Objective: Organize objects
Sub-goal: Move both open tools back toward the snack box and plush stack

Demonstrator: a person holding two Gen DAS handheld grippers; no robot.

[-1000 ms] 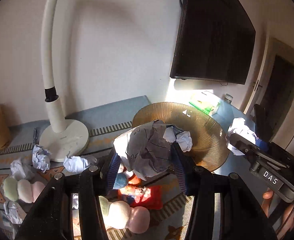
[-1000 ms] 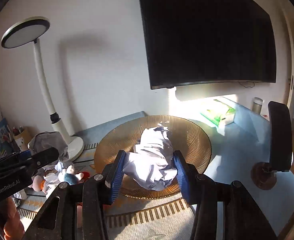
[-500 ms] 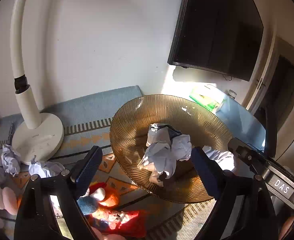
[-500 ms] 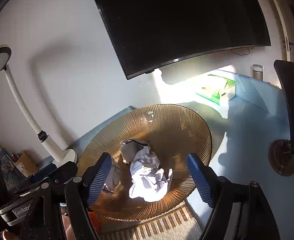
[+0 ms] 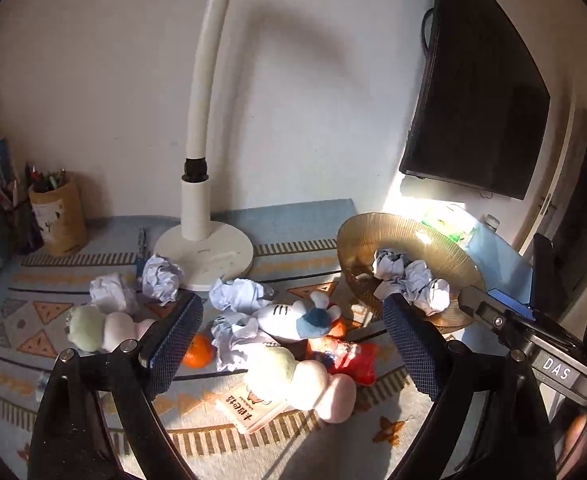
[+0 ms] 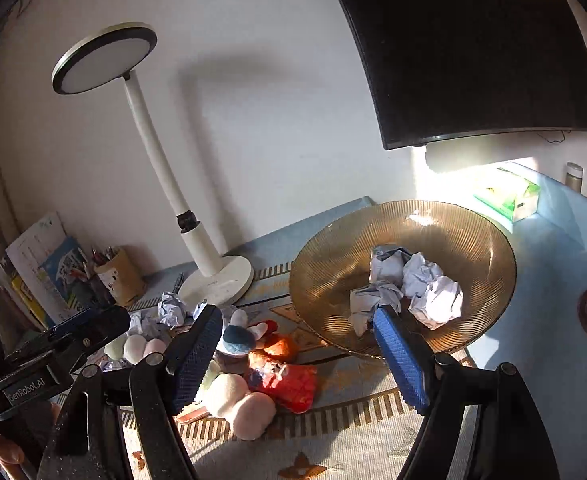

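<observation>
An amber ribbed glass bowl [image 6: 469, 236] holds several crumpled paper balls [image 6: 417, 280]; it also shows at the right of the left wrist view [image 5: 445, 248]. More crumpled paper balls [image 5: 159, 278] lie on the patterned mat near the lamp base. Plush toys [image 5: 293, 316] and a red toy [image 5: 349, 356] lie in a heap in the middle. My left gripper [image 5: 289, 348] is open and empty above the heap. My right gripper [image 6: 297, 354] is open and empty, between the heap and the bowl.
A white desk lamp [image 5: 203, 248] stands at the back. A pen cup [image 5: 55, 212] and books [image 6: 41, 264] sit at the far left. A green tissue box [image 6: 509, 196] lies behind the bowl. A small booklet [image 5: 249, 406] lies by the plush toys. A dark monitor [image 6: 473, 48] hangs on the wall.
Both grippers opened and dropped their paper balls into the bowl, then pulled back to the left, away from the bowl and over the toy heap.
</observation>
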